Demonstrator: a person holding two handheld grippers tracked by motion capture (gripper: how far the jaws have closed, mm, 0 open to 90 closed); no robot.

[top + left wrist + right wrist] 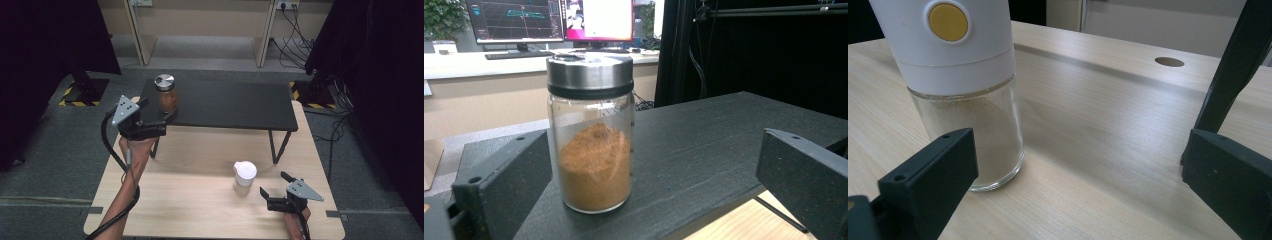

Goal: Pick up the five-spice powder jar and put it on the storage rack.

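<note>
Though beside jars, both claws (162, 117) (275, 186) agape.

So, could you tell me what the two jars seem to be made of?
Spice jar: clear glass, since brown powder shows through, with a brushed metal lid. Shaker jar: clear glass base, with a matte white top, likely plastic.

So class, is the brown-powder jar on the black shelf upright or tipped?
Upright: the jar stands on its base on the shelf, steel lid on top.

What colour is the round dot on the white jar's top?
Yellow. The dot on the white-topped jar shows best in the right gripper view.
</note>
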